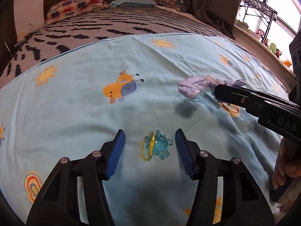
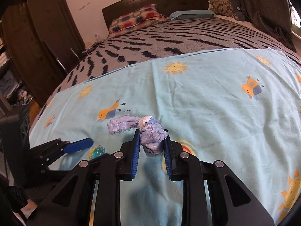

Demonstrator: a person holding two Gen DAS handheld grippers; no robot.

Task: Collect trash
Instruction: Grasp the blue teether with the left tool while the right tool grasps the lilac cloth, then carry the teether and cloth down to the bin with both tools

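Observation:
A small clear-blue plastic toy (image 1: 159, 146) with a yellow cord lies on the light blue printed sheet (image 1: 79, 116). It sits between the blue pads of my left gripper (image 1: 150, 132), which is open, with a gap on each side of the toy. A frayed pale-blue rag (image 2: 150, 137) is pinched at its bunched end by my right gripper (image 2: 152, 131); its loose end trails left on the sheet. In the left wrist view the rag (image 1: 191, 88) hangs from the right gripper (image 1: 219, 91) coming in from the right. The right wrist view shows the toy (image 2: 97, 151) beside one left finger (image 2: 79, 145).
The sheet covers the near part of a bed with a grey black-striped blanket (image 2: 169, 37), pillows (image 2: 135, 18) and a dark headboard. A dark wardrobe (image 2: 37, 37) stands left of the bed. A wire shelf (image 1: 257, 15) and plush toys line the window. A person's hand (image 1: 284, 169) holds the right gripper.

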